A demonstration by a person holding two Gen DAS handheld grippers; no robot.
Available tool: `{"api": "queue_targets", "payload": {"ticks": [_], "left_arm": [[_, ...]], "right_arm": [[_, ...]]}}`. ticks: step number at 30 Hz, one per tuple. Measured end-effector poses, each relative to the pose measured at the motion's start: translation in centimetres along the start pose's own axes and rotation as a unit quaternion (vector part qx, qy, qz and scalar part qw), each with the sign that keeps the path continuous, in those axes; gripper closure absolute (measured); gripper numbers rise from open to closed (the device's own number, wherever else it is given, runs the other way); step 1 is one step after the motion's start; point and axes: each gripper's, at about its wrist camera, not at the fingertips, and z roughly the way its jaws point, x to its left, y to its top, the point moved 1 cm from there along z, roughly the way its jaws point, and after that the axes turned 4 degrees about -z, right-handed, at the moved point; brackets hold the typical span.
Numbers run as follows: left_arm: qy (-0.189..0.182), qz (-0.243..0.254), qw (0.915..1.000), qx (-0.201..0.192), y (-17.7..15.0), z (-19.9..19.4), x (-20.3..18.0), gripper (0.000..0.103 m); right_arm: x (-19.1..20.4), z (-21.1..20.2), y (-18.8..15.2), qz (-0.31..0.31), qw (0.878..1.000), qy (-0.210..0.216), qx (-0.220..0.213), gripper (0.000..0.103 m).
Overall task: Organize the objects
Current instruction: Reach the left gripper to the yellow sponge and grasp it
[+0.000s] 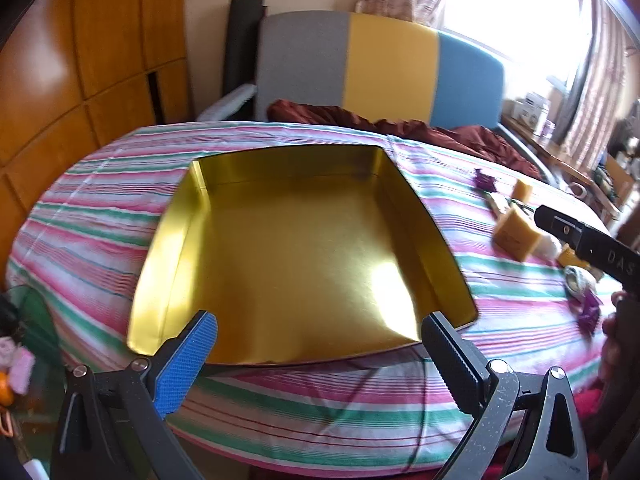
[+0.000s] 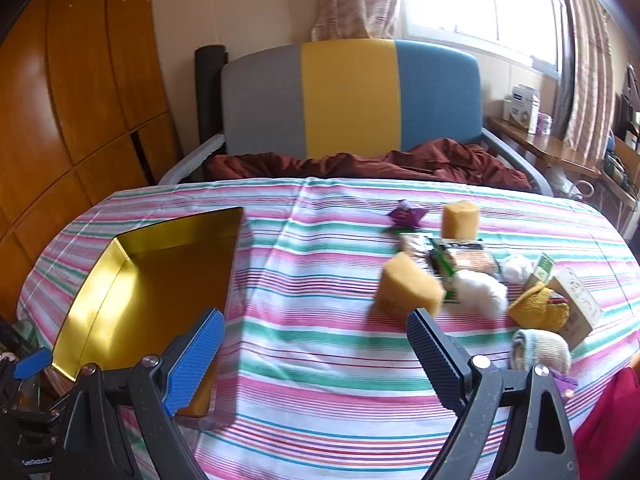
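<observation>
A shallow gold tin box (image 1: 296, 248) lies open and empty on the striped cloth; it also shows at the left of the right wrist view (image 2: 132, 284). My left gripper (image 1: 320, 330) is open and empty at the box's near edge. My right gripper (image 2: 316, 328) is open and empty above the cloth, left of a pile of small things: two yellow sponges (image 2: 406, 286) (image 2: 460, 219), a purple paper star (image 2: 406, 215), snack packets (image 2: 466, 258), white cotton (image 2: 482, 290), a yellow knit piece (image 2: 538, 308), a small carton (image 2: 578, 304) and a rolled sock (image 2: 540, 350). The right gripper's side shows in the left wrist view (image 1: 588, 240).
The striped cloth (image 2: 320, 368) covers a round table. Behind it stand a grey, yellow and blue headboard (image 2: 350, 96) and a dark red blanket (image 2: 360, 162). Wooden wardrobe doors (image 1: 80, 60) are at the left, a cluttered desk (image 2: 560, 148) at the right.
</observation>
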Motion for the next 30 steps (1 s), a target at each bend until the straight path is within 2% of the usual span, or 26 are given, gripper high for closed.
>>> {"api": "queue_targets", "payload": {"ticks": [4,9,11,19,22,24,25,28,30], "left_arm": [[-0.019,0.007,0.9997,-0.01,0.5,-0.3,-1.3,0.0],[-0.053,0.007,0.9986,0.0,1.7,0.0,-3.5,0.0],[-0.077,0.015,0.9968,0.015,2.1,0.5,-4.7,0.0],[-0.1,0.071,0.9922,0.025,3.5,2.0,-10.4,0.0],[-0.105,0.093,0.9897,0.026,4.2,2.8,-12.6,0.0],[-0.112,0.116,0.9866,0.022,4.7,3.4,-14.3,0.0],[-0.114,0.127,0.9852,0.019,4.9,3.8,-15.1,0.0],[-0.107,0.163,0.9807,0.001,5.6,5.2,-17.7,0.0],[-0.106,0.181,0.9777,0.006,6.2,6.8,-19.4,0.0]], "right_arm": [[-4.3,-0.6,0.4,0.039,0.999,-0.013,0.003,0.009],[-11.7,-2.1,1.2,0.103,0.994,-0.048,-0.005,0.009],[-14.9,-2.6,1.5,0.131,0.99,-0.058,-0.006,0.009],[-25.2,-2.8,0.4,0.245,0.968,-0.053,-0.015,0.008],[-27.4,-2.4,-1.1,0.286,0.957,-0.053,-0.022,0.007],[-28.3,-1.8,-2.3,0.317,0.947,-0.053,-0.011,0.007],[-28.7,-1.8,-2.4,0.333,0.942,-0.041,-0.015,0.007],[-29.2,-2.2,-2.5,0.339,0.939,-0.039,-0.035,0.007],[-29.2,-2.1,-2.4,0.338,0.94,-0.025,-0.034,0.007]]}}
